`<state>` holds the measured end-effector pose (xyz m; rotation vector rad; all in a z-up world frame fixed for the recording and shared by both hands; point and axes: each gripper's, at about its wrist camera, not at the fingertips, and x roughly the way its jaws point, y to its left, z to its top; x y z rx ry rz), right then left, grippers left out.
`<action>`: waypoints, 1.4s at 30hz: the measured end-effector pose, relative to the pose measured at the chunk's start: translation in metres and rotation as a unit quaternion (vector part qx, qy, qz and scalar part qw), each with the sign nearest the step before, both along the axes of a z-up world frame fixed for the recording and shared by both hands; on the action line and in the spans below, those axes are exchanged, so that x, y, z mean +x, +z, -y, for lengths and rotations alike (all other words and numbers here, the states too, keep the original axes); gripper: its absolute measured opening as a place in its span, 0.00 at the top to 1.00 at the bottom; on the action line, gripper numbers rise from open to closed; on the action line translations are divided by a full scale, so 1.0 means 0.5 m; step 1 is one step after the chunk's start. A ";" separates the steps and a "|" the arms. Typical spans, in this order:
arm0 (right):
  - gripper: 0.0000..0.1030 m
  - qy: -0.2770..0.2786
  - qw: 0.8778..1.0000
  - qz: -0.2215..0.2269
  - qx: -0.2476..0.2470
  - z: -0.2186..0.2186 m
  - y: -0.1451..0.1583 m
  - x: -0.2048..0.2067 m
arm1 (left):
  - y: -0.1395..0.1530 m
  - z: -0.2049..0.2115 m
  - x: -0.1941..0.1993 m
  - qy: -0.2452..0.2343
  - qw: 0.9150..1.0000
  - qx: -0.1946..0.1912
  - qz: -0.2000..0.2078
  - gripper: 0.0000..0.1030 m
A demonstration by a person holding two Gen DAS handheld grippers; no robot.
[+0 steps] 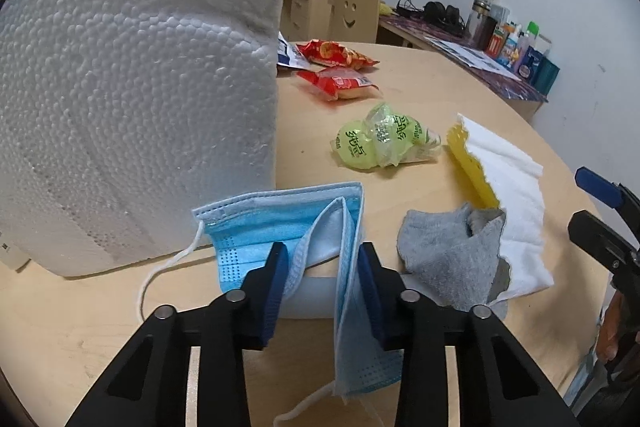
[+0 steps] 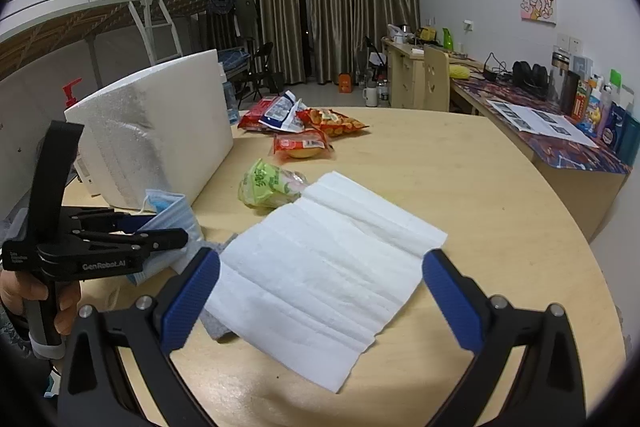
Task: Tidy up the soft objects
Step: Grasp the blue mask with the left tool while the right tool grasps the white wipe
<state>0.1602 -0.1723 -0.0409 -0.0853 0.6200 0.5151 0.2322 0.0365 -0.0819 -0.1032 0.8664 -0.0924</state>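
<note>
A blue surgical mask (image 1: 280, 227) lies crumpled between the pads of my left gripper (image 1: 322, 267), whose jaws stand a little apart around its folded middle; part of the mask hangs down in front. A grey sock (image 1: 448, 259) lies just right of it, partly under a white tissue sheet (image 1: 516, 195) that covers a yellow cloth (image 1: 468, 163). My right gripper (image 2: 320, 287) is wide open and empty, low over the white tissue (image 2: 320, 263). The left gripper (image 2: 120, 243) and the mask (image 2: 172, 211) show at the left of the right wrist view.
A white foam box (image 1: 140, 87) stands at the left, also in the right wrist view (image 2: 160, 147). A green bag of balls (image 1: 380, 139), red snack packets (image 1: 340, 83) and more packets (image 2: 280, 115) lie farther back on the round wooden table (image 2: 480, 187). A cluttered desk (image 2: 560, 139) runs along the right wall.
</note>
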 end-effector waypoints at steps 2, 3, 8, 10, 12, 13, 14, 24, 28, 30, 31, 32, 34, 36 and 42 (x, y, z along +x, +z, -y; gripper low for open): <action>0.00 -0.001 1.000 -0.002 -0.005 -0.002 -0.001 0.001 | 0.000 -0.003 -0.002 0.002 1.000 -0.003 0.002 0.76; 0.00 -0.004 1.000 -0.002 -0.008 -0.002 -0.002 0.003 | 0.000 -0.004 -0.002 0.002 1.000 -0.004 0.003 0.80; 0.03 0.000 1.000 -0.006 -0.023 -0.010 -0.006 0.009 | 0.004 -0.007 -0.013 -0.007 1.000 -0.013 0.012 0.86; 0.04 -0.005 0.999 -0.008 -0.032 -0.013 -0.008 0.013 | 0.009 -0.007 -0.021 -0.011 1.000 -0.015 0.018 0.87; 0.04 -0.011 0.999 -0.010 -0.043 -0.016 -0.012 0.021 | 0.012 -0.008 -0.027 -0.011 1.000 -0.015 0.024 0.87; 0.04 -0.014 0.999 -0.009 -0.050 -0.018 -0.014 0.023 | 0.013 -0.006 -0.029 -0.014 0.999 -0.016 0.025 0.87; 0.04 -0.016 0.998 -0.009 -0.056 -0.020 -0.016 0.026 | 0.013 -0.007 -0.030 -0.015 0.999 -0.019 0.026 0.87; 0.29 -0.005 0.996 -0.045 -0.080 -0.029 -0.051 0.062 | 0.020 -0.007 -0.046 -0.027 0.999 -0.026 0.034 0.87; 0.56 0.004 0.994 -0.072 -0.086 -0.034 -0.069 0.072 | 0.023 -0.006 -0.047 -0.029 0.999 -0.027 0.036 0.87; 0.60 0.004 0.994 -0.073 -0.077 -0.028 -0.068 0.071 | 0.025 -0.005 -0.049 -0.030 0.998 -0.028 0.039 0.87; 0.66 0.005 0.995 -0.074 -0.071 -0.025 -0.067 0.068 | 0.027 -0.004 -0.051 -0.031 0.998 -0.028 0.041 0.87; 0.69 0.009 0.995 -0.079 -0.058 -0.019 -0.065 0.067 | 0.027 -0.004 -0.052 -0.032 0.998 -0.027 0.042 0.87; 0.73 0.006 0.996 -0.080 -0.042 -0.008 -0.057 0.060 | 0.029 -0.003 -0.054 -0.034 0.998 -0.028 0.043 0.87; 0.73 0.001 0.997 -0.073 -0.034 0.004 -0.046 0.050 | 0.032 -0.003 -0.057 -0.036 0.998 -0.031 0.047 0.87; 0.93 -0.021 0.997 -0.070 0.024 0.040 -0.019 0.029 | 0.043 -0.006 -0.071 -0.043 0.996 -0.040 0.062 0.87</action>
